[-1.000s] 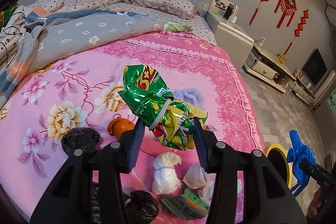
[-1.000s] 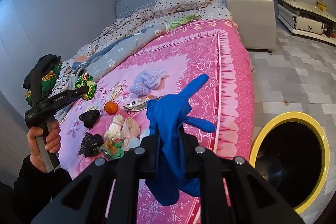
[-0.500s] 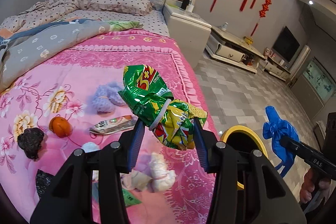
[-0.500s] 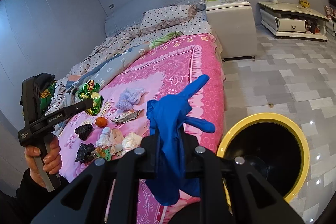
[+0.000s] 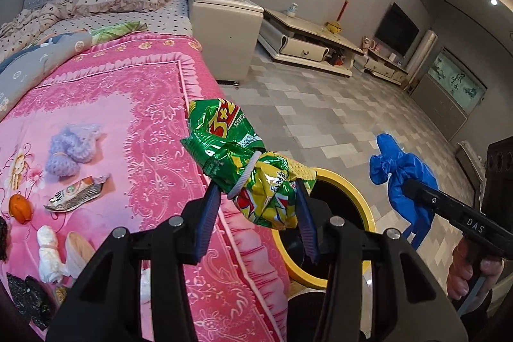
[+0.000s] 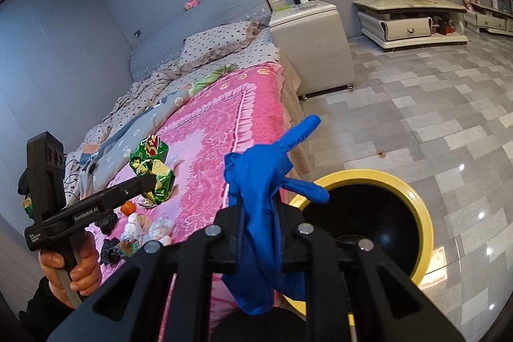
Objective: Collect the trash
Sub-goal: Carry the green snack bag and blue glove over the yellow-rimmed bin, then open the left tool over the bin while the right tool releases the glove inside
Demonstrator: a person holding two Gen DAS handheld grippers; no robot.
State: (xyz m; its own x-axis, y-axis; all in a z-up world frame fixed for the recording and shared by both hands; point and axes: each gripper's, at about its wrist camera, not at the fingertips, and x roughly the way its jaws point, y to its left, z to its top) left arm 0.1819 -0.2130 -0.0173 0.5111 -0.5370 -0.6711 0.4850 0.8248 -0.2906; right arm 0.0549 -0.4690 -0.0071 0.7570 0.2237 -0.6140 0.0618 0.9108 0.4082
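My left gripper (image 5: 258, 201) is shut on a crumpled green and yellow snack bag (image 5: 247, 165) bound with a white band. It hangs over the edge of the pink bed, just left of the yellow-rimmed bin (image 5: 346, 194). My right gripper (image 6: 258, 207) is shut on a blue rubber glove (image 6: 266, 175), with the bin (image 6: 416, 207) just beyond it on the right. In the right wrist view the left gripper (image 6: 150, 181) shows with the snack bag (image 6: 150, 162). In the left wrist view the glove (image 5: 400, 178) hangs right of the bin.
More trash lies on the pink bedspread (image 5: 128, 104): a purple knitted thing (image 5: 67, 149), a flat wrapper (image 5: 77, 191), an orange (image 5: 21, 207), white tissue wads (image 5: 48, 249) and black crumpled bags (image 5: 29, 294). A white bedside cabinet (image 5: 227, 31) and low TV stand (image 5: 307, 37) stand on the tiled floor.
Both grippers have swung right, from over the bed toward the bin, each keeping its load. The bin now fills more of both views and the trash on the bed has slid left.
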